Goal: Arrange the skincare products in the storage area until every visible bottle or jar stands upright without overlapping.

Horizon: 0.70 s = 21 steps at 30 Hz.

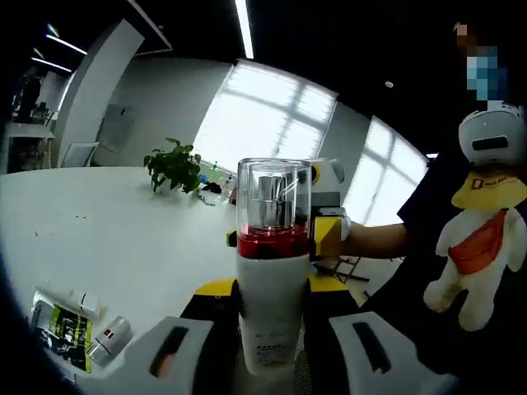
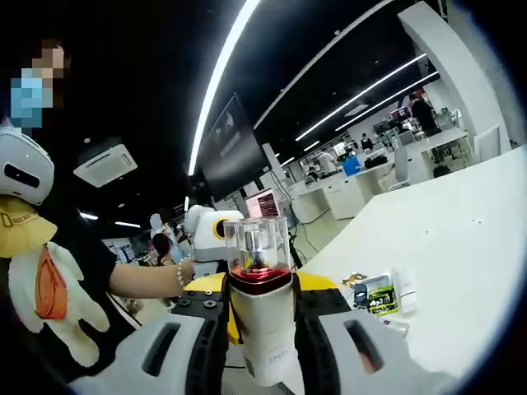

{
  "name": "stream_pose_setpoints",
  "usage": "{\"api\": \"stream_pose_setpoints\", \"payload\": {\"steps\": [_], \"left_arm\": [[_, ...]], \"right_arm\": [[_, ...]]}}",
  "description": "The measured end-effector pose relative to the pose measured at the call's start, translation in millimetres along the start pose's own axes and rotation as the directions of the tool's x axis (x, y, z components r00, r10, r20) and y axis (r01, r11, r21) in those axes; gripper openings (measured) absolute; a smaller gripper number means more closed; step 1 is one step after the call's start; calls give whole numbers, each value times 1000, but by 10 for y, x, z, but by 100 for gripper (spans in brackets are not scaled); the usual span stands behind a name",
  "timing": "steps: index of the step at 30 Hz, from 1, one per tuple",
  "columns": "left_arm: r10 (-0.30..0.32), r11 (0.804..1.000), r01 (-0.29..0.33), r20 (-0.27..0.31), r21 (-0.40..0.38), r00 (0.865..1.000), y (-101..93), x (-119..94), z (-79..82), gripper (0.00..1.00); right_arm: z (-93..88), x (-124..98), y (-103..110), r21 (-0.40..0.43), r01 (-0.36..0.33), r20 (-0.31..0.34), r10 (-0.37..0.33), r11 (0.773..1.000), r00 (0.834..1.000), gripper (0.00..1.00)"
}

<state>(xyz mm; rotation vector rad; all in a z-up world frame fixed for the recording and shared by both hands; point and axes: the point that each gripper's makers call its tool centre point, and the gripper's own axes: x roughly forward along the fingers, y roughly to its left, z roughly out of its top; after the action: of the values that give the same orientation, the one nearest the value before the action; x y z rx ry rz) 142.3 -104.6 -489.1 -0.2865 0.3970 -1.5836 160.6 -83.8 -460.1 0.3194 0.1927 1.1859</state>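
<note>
Bottle held up between two claws, over the white table's edge.

Left gripper view: the left gripper [image 1: 272,350] squeezes the white bottle [image 1: 272,309] low down, and it stands straight with its clear cap [image 1: 273,193] on top. The right gripper [image 1: 328,216] comes in behind it. Lots of bare white table [image 1: 99,230] lies beyond, with small tubes [image 1: 62,325] near the edge.
Right gripper view: the right gripper [image 2: 263,350] pinches the same bottle [image 2: 263,317] too. The tubes [image 2: 377,294] lie well apart on the table [image 2: 461,239].

Left gripper [image 1: 272,350]: white jaws w/ dark oval slots, black-yellow body behind. Right gripper [image 2: 263,350] built alike. Beyond jaws, person [image 2: 90,255] is seen in dark short-sleeved top w/ bead bracelet [image 2: 181,274].
</note>
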Motion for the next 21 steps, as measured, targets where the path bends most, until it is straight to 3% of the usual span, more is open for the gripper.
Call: {"api": "stream_pose_setpoints", "payload": {"steps": [6, 15, 18, 21], "left_arm": [[-81, 997, 81, -7, 6, 997, -192, 38, 23, 27], [-167, 986, 166, 20, 9, 986, -355, 86, 102, 27], [-164, 987, 164, 23, 2, 986, -333, 95, 105, 27], [-135, 991, 135, 32, -18, 990, -239, 93, 112, 27]], "right_arm": [[50, 50, 249, -55, -135, -60, 132, 989, 989, 29], [9, 102, 414, -84, -229, -117, 219, 970, 969, 31], [21, 117, 376, -68, -208, -111, 200, 976, 974, 30], [16, 121, 245, 1, -125, -91, 124, 992, 988, 29]]}}
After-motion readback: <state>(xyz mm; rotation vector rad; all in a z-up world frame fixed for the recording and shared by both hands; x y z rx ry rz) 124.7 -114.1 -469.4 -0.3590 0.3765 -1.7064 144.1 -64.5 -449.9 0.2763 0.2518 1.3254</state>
